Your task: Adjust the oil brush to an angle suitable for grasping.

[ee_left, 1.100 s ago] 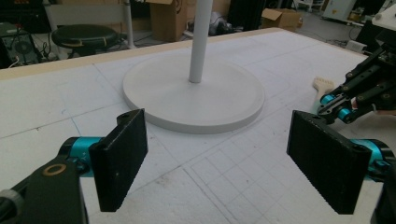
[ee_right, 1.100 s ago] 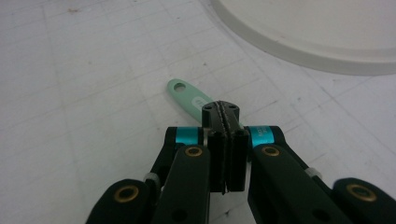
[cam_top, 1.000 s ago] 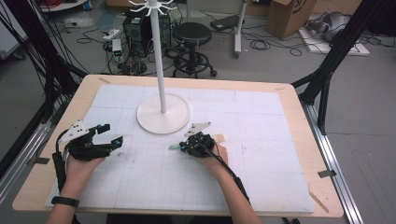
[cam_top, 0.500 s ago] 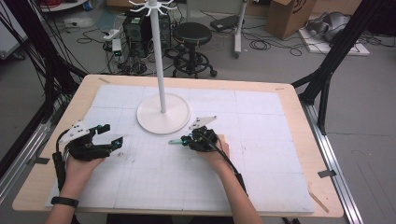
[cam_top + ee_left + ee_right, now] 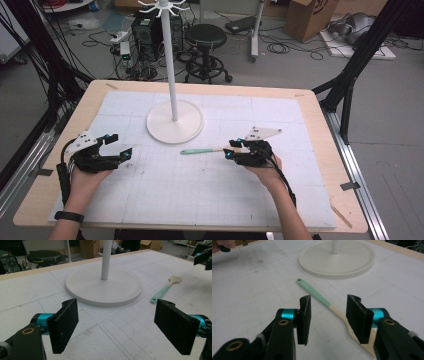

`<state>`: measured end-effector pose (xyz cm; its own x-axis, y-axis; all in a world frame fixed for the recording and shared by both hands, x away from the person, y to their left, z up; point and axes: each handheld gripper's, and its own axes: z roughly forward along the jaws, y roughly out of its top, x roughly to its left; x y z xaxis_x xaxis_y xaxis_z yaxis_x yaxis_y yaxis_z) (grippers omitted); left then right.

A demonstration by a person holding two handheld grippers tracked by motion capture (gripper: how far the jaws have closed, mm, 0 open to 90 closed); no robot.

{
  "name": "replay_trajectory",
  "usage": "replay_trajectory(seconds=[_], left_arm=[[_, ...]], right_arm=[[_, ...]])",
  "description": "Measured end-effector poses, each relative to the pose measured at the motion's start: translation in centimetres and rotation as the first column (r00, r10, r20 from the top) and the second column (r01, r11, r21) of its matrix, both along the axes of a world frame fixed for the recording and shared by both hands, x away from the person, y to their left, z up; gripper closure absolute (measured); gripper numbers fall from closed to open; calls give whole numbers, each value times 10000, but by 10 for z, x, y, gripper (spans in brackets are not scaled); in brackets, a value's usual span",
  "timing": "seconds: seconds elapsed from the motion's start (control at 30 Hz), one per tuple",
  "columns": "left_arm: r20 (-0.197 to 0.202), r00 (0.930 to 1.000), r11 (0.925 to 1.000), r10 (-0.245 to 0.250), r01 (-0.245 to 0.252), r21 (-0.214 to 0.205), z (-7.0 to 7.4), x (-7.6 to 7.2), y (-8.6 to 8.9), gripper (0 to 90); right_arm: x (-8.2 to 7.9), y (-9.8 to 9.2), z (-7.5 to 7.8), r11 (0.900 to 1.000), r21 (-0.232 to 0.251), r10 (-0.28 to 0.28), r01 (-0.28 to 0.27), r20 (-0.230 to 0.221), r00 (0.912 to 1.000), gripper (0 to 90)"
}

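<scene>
A brush (image 5: 200,150) with a mint-green handle and a pale wooden head lies flat on the white mat, just in front of the stand's round base (image 5: 187,125). My right gripper (image 5: 231,149) stands open at the brush's head end. In the right gripper view its jaws (image 5: 329,317) straddle the brush's neck (image 5: 332,307) without touching it, and the handle (image 5: 312,291) points away toward the base (image 5: 337,260). At the mat's left, my left gripper (image 5: 121,145) is open and holds nothing. The left gripper view looks past its own open gripper (image 5: 117,325) at the brush (image 5: 162,291) and the base (image 5: 105,287).
A tall white pole (image 5: 167,60) rises from the base and ends in hooks at the top. The wooden table edge (image 5: 320,125) frames the mat. Black frame legs, a stool (image 5: 206,37) and cables lie beyond the table.
My right gripper has drawn back to the right along the brush, so more of the handle now shows on the mat. The brush and my left gripper have stayed in place.
</scene>
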<state>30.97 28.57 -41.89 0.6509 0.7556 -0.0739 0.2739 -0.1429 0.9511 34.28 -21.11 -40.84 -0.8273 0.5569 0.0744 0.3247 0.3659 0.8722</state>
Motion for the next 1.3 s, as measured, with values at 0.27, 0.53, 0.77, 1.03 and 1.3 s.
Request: replay_trajectory(seconds=[0.27, 0.53, 0.77, 1.03, 1.3], left_arm=[[16, 9999, 9999, 128, -128, -40, -1, 1, 3, 188], [87, 9995, 9994, 305, -303, -191, 0, 1, 7, 182], [80, 9994, 9994, 339, -339, -94, -1, 1, 7, 182], [99, 9991, 9991, 403, -402, -106, 0, 1, 7, 182], [132, 9992, 9993, 369, -367, -109, 0, 1, 7, 182]], right_arm=[[-16, -44, -6, 9962, 547, -675, 673, 6, 9977, 370], [-26, -78, -10, 9800, 1211, -1615, 1579, 201, 9867, 230], [-28, -88, -11, 9735, 1324, -1926, 1865, 350, 9807, 197], [-28, -91, -12, 9694, 1417, -2064, 2006, 272, 9781, 181], [-30, -92, -12, 9659, 1450, -2211, 2144, 316, 9747, 161]])
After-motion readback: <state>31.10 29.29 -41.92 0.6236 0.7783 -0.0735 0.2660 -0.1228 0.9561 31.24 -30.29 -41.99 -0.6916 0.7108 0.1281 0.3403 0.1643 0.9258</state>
